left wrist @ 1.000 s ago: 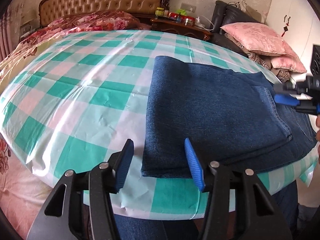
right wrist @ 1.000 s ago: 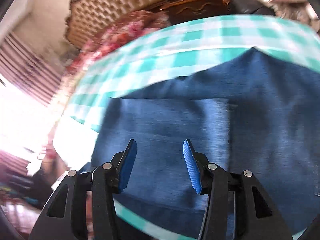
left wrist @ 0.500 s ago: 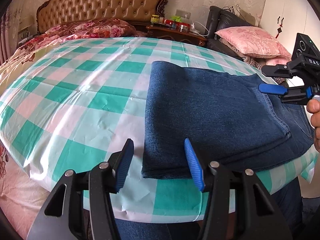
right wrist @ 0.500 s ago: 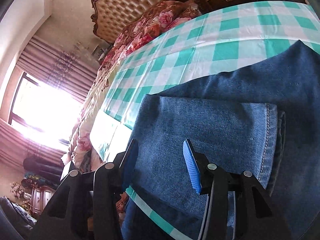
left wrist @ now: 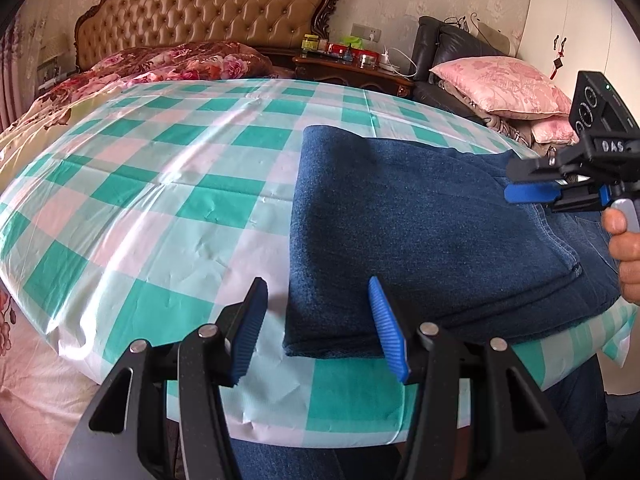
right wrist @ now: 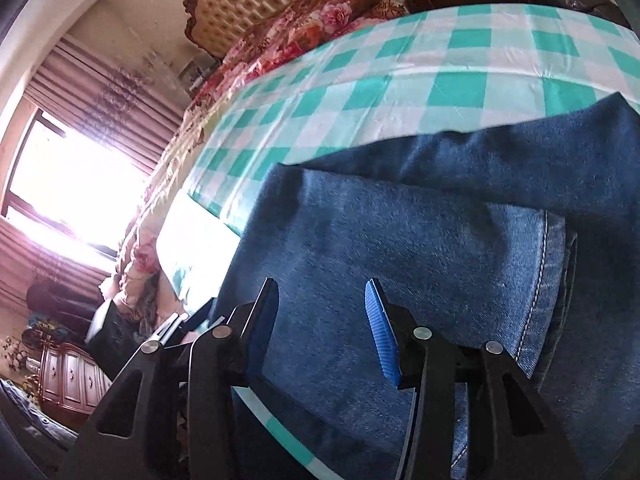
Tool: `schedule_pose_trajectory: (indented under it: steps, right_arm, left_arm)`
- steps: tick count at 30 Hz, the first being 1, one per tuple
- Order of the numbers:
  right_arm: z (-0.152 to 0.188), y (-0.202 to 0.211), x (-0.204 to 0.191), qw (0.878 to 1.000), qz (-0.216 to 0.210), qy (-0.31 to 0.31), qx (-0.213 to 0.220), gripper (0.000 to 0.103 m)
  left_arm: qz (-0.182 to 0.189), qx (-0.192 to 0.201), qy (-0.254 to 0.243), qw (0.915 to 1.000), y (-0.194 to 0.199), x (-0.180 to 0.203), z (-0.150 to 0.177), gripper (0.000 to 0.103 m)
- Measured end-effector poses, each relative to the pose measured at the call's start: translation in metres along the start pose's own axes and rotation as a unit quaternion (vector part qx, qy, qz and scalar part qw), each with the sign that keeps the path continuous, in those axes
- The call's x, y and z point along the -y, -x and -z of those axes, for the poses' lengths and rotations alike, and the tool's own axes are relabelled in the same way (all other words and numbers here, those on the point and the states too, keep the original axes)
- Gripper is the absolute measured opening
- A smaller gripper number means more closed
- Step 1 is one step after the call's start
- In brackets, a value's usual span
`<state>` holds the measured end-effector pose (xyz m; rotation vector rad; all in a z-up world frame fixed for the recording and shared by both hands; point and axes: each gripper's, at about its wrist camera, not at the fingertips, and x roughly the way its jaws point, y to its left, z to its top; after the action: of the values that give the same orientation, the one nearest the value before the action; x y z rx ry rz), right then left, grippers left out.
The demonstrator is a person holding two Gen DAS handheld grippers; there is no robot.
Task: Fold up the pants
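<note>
Lying folded near the front edge of the checked tablecloth, the jeans looked thick, heavy and limp. Both the left gripper and the right gripper stood apart, empty; the stitched hem seemed the firmest hold.

Home bedroom: tufted headboard, floral bedding, nightstand.

One folded pants; two tongs; two pink pillows.
</note>
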<state>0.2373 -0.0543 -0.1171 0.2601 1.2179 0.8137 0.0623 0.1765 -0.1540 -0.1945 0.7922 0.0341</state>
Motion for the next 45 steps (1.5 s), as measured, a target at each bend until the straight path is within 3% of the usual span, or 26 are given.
schedule_pose_trajectory:
  steps: [16,19,21,23,25,28,31,37,42,45]
  right_arm:
    - [0.012,-0.011,0.014,1.000,0.021,-0.001,-0.017,0.041]
    - [0.009,0.005,0.001,0.996,0.072,0.040,0.024,0.042]
    - [0.004,0.013,-0.006,0.987,0.139,0.058,0.058,0.042]
    - [-0.002,0.010,-0.009,0.960,0.259,0.077,0.066,0.042]
    - [-0.005,0.002,-0.004,0.937,0.332,0.086,0.059,0.042]
    - [-0.003,-0.015,0.003,0.917,0.386,0.094,0.034,0.042]
    - [0.001,-0.020,0.004,0.910,0.401,0.101,0.037,0.042]
    - [-0.002,-0.022,0.003,0.909,0.404,0.095,0.041,0.042]
    - [-0.001,-0.021,0.001,0.908,0.405,0.094,0.045,0.042]
    - [0.000,-0.021,0.001,0.909,0.404,0.093,0.047,0.042]
  left_arm:
    - [0.001,0.000,0.000,1.0000,0.000,0.000,0.000,0.053]
    - [0.001,0.000,0.000,1.0000,0.000,0.000,0.000,0.053]
    - [-0.001,-0.001,0.001,1.0000,0.000,0.000,-0.001,0.053]
    - [-0.003,-0.005,0.003,1.0000,0.000,0.000,-0.002,0.053]
    - [-0.003,-0.007,0.007,0.9999,0.000,0.000,-0.003,0.053]
    - [0.003,-0.009,0.018,0.9998,0.003,-0.003,-0.005,0.053]
    - [-0.004,-0.002,0.031,0.9995,0.010,-0.008,-0.007,0.053]
    - [0.007,-0.009,0.055,0.9984,0.014,-0.015,-0.010,0.052]
    - [0.025,-0.038,0.057,0.9973,0.005,-0.010,-0.008,0.035]
    - [0.026,-0.041,0.063,0.9968,0.004,-0.009,-0.008,0.033]
